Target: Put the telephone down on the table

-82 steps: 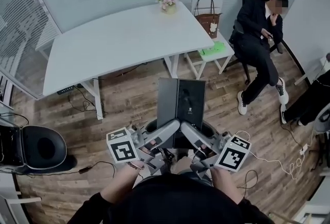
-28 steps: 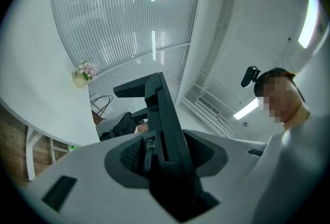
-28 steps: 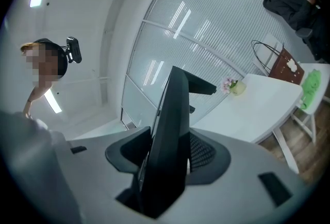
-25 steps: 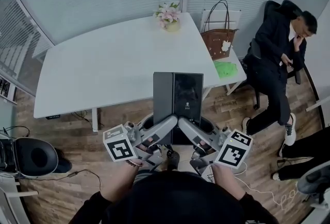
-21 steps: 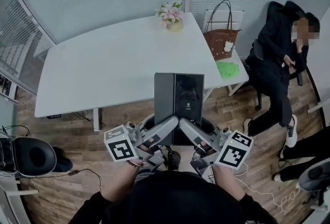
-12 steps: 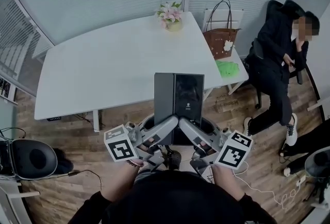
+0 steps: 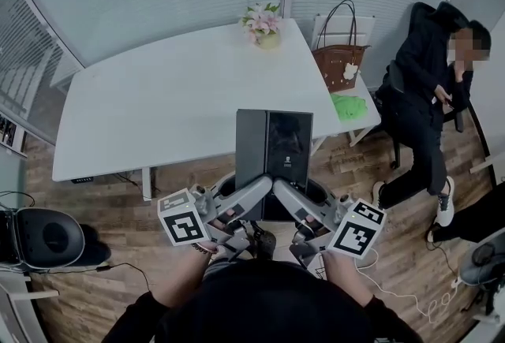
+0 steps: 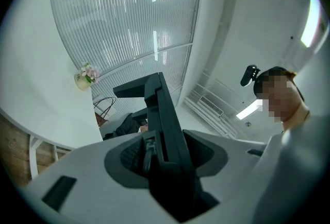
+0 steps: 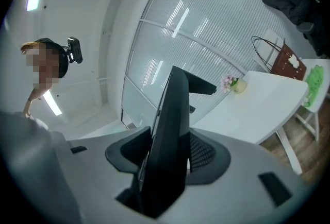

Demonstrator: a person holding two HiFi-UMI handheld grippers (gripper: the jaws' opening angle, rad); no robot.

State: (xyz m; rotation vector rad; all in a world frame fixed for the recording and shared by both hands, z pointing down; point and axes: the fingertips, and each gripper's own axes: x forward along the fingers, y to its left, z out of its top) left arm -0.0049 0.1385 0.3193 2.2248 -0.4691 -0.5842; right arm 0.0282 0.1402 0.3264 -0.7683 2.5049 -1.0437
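left gripper [image 8: 166, 152]: jaws closed on the near end of the telephone [image 7: 274, 152], pads on both faces
right gripper [image 9: 164, 153]: same, clamped on near end
telephone: black slab, held up by 2 grippers, at near edge of white table [image 7: 158, 97], not set down
flower pot [image 7: 261, 23]: far table edge

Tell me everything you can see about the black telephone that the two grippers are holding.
The telephone is a flat, dark rectangular slab, seemingly plastic. It has a matt grey strip down its left side and a glossy black panel with a small pale mark on its right. A short piece juts out near its far end. It hangs face up over the near edge of the white table, not resting on it. The left gripper and right gripper clamp its near end.
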